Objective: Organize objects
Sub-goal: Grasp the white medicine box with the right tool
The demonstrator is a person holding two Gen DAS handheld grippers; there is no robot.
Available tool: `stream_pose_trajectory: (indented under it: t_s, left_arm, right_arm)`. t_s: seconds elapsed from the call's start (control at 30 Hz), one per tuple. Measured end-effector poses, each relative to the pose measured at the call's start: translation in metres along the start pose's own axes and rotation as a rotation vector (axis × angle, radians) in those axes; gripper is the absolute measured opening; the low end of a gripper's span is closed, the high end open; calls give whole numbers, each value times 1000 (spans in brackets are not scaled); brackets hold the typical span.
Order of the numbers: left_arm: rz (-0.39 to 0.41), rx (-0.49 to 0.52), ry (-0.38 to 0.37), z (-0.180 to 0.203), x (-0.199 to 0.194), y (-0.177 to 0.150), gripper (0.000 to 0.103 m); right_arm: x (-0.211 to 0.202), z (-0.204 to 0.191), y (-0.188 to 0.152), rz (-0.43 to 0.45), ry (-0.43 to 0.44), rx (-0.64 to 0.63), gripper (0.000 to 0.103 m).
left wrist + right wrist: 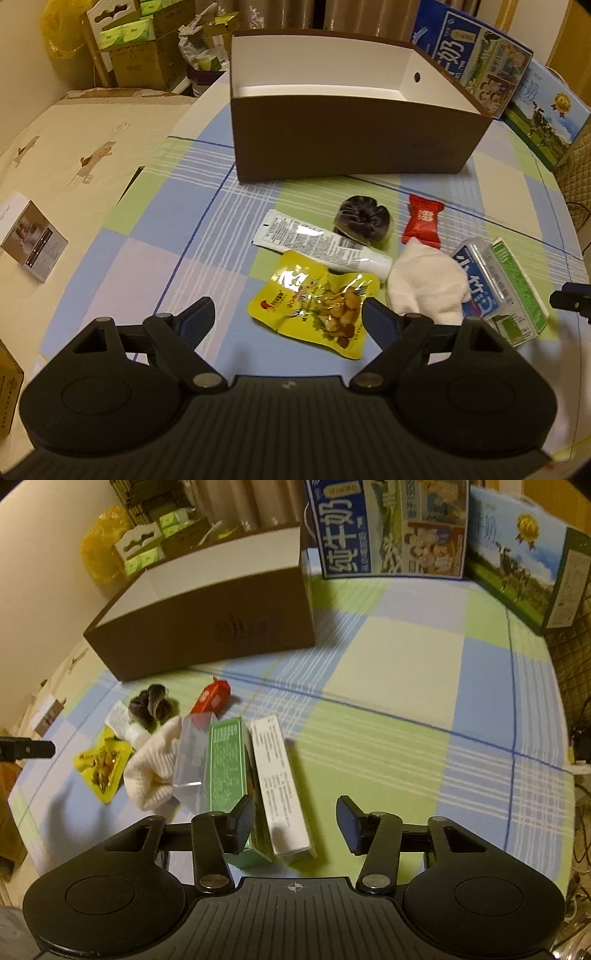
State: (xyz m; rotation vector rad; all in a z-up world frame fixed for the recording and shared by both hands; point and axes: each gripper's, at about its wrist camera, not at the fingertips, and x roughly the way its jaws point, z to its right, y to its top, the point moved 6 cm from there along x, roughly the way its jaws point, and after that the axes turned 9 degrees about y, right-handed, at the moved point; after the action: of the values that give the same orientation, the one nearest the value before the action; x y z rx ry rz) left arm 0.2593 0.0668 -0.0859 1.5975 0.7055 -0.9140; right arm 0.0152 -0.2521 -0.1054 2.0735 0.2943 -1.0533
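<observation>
Scattered household items lie in a loose cluster on the checked tablecloth (207, 206), just in front of an empty brown storage box (343, 140) at the far side of the table. Nearest the right gripper (295, 821) sits a green-and-white carton (258, 775), its long axis running near-to-far, almost in line with the gripper's fingers; its near end lies between the spread jaws, closer to the left finger, which overlaps its green side. The right gripper is open and holds nothing. The left gripper (288, 314), also open and empty, hovers over a yellow snack packet (314, 306), which lies just ahead and slightly to its right. Around these rest a white tube (321, 247), a dark scrunchie (362, 219), a red candy wrapper (423, 221), a white sock (424, 284) and a clear plastic box (192, 757). The carton appears the likeliest next pick, with the right hand clearly nearer; the box waits far and to the left of it.
</observation>
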Motion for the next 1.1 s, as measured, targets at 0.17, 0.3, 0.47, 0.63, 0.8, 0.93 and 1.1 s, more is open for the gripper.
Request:
stream_pose_trajectory:
  t_s: [0.17, 0.3, 0.47, 0.63, 0.8, 0.93, 1.1]
  left_arm:
    - [-9, -3, 5, -6, 7, -3, 84]
    - [-18, -6, 7, -11, 12, -5, 84]
    - [-29, -6, 8, -16, 18, -9, 84]
    - [-41, 3, 0, -18, 24, -12, 84]
    - [-53, 28, -18, -14, 32, -14, 84]
    - [-90, 18, -38, -9, 41, -16, 84]
    - [-129, -44, -53, 0, 53, -11, 91]
  right_arm:
    - [16, 0, -2, -27, 12, -37, 45]
    - [30, 2, -2, -68, 9, -63, 44]
    - [43, 1, 0, -86, 5, -88, 42]
    - [50, 1, 6, -81, 0, -85, 39]
    - [55, -2, 3, -95, -15, -104, 25]
    - [52, 1, 0, -84, -42, -76, 24]
    - [40, 10, -8, -79, -75, -37, 24]
